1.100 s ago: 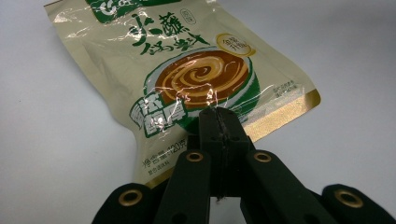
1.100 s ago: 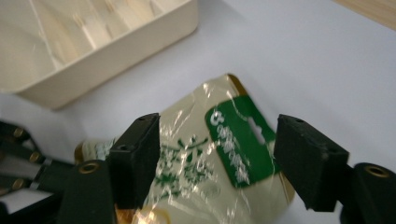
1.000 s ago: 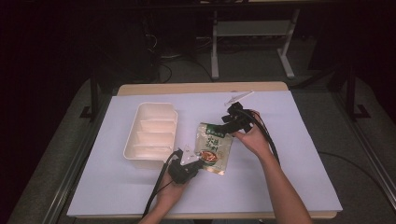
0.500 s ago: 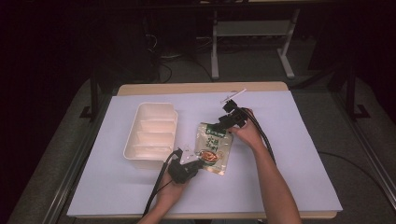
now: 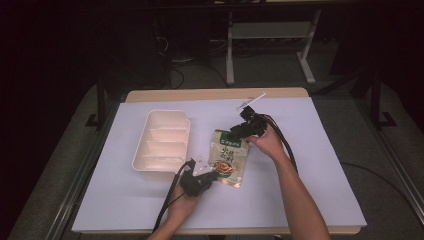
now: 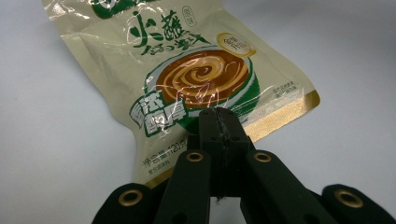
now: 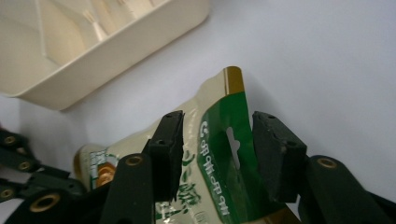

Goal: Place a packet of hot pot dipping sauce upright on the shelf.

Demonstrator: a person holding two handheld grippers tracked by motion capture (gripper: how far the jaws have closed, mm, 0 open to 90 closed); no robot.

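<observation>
Since the earlier frames the right gripper (image 5: 239,131) has come down from just above the sauce packet (image 5: 228,158) to its upper green edge, and its jaws have just been closing, with that edge between them. In the right gripper view the two black pads (image 7: 168,140) stand either side of the green header with its hang hole, not yet pressing on it, so this tool counts as open around the packet (image 7: 219,154).

At the lower middle of the high view the left gripper (image 5: 209,177) is clamped on the packet's bottom corner; its own view shows the jaws squeezed together on the gold-trimmed seal (image 6: 219,128). This hold seems meant to pin the packet flat on the white table (image 5: 320,165) while the other hand takes the far end, probably to tear it open.

A cream divided tray (image 5: 162,141) sits just left of the packet, likely waiting for its contents.
</observation>
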